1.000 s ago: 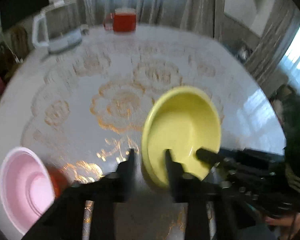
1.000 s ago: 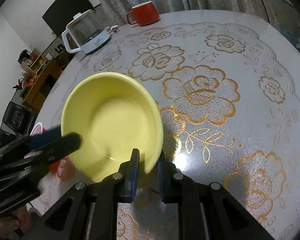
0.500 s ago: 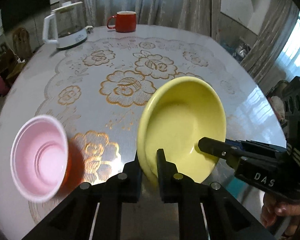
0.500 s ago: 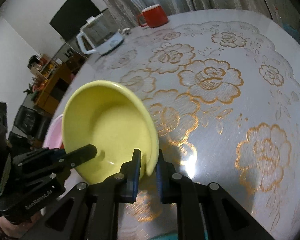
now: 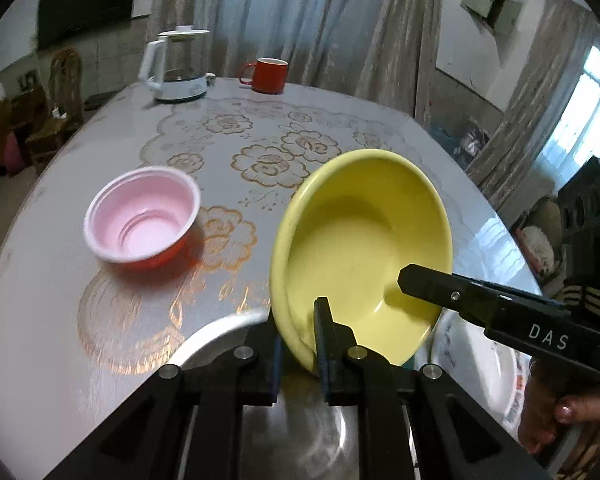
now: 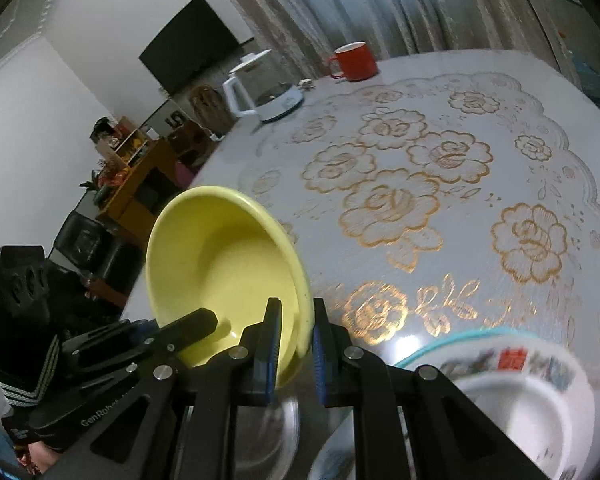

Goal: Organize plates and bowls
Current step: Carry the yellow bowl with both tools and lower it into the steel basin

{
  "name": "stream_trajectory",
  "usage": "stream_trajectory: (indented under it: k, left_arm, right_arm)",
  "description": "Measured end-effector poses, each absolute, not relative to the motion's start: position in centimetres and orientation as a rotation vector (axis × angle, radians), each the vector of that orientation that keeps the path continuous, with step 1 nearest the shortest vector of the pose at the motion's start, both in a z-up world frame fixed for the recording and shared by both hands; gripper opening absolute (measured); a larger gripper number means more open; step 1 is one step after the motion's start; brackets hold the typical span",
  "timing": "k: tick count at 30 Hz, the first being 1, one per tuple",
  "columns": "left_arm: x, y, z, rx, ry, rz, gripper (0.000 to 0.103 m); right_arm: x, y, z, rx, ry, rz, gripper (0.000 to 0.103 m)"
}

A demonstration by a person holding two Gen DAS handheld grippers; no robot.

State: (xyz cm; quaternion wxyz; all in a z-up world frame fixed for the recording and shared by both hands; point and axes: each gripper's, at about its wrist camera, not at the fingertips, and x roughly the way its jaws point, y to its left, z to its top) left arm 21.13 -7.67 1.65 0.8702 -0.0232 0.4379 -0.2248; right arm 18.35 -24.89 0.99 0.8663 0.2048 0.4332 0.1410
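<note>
A yellow bowl [image 5: 360, 248] is held in the air, tilted, above the near table edge. My left gripper [image 5: 300, 340] is shut on its near rim. My right gripper [image 6: 296, 336] is shut on the opposite rim of the yellow bowl [image 6: 220, 264]. Below the bowl lies a metal bowl [image 5: 228, 328], also in the right wrist view [image 6: 268, 428]. A patterned white plate [image 6: 532, 392] lies to its right, also seen in the left wrist view [image 5: 480, 352]. A pink-lined red bowl [image 5: 142, 220] stands on the table to the left.
A round table with a gold-flowered lace cloth [image 6: 440, 184] fills both views. A white kettle [image 5: 176, 68] and a red mug [image 5: 268, 74] stand at the far edge. Chairs and a wooden shelf [image 6: 136, 176] are beyond the table's left side.
Both grippers carried the yellow bowl back toward the near edge and higher. The metal bowl and patterned plate came into view beneath it. The pink bowl now lies farther away.
</note>
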Motion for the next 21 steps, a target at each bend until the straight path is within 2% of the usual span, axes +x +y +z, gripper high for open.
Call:
stream_trajectory:
  k: [21]
  left_arm:
    - [13.8,-2.6,-1.9,-0.139,0.944,-0.423,0.014]
  right_arm:
    - [11.8,-20.4,-1.9,0.498,0.960,0.332,0.015]
